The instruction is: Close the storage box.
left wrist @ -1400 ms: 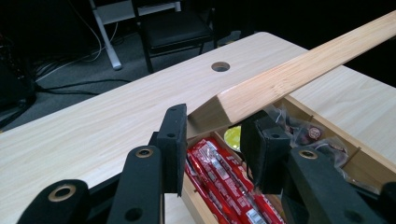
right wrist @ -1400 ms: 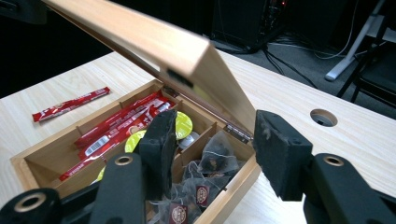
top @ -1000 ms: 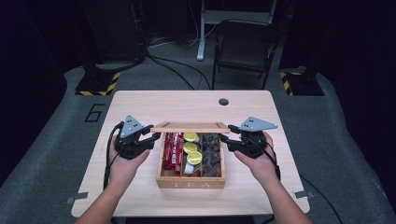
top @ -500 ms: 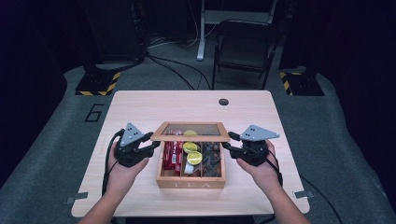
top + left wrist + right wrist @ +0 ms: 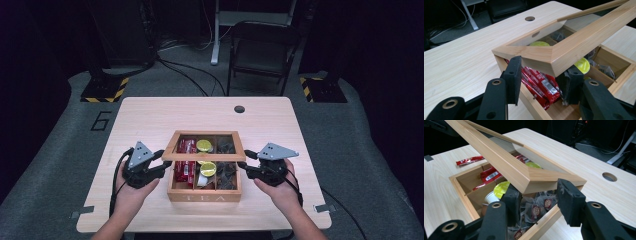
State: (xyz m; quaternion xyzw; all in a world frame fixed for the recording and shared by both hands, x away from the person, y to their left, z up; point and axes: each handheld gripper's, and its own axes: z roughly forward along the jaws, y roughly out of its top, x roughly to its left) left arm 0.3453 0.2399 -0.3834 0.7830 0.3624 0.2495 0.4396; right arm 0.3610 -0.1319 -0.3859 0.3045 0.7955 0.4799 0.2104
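The lid (image 5: 205, 156) of the wooden box (image 5: 204, 194) now sits lower than a second ago: it stood nearly upright at the back then, and it now slants forward over the rear half, so I judge the closing about half done, with only the last lowering left. Both hands have sunk with it. The left claw (image 5: 162, 162) pinches the lid's front left corner, half spread around the wood, and its jaws have just been opening a little. The right claw (image 5: 245, 166) pinches the front right corner the same way, and its jaws have just been closing slightly. The box rests near the front edge of the surface (image 5: 165, 115). Its left compartment holds red packets (image 5: 184, 170), the middle one small cups with yellow tops (image 5: 208, 169), and the right one dark tea bags (image 5: 227, 172). One stray red packet (image 5: 470, 160) lies on the surface outside the box.
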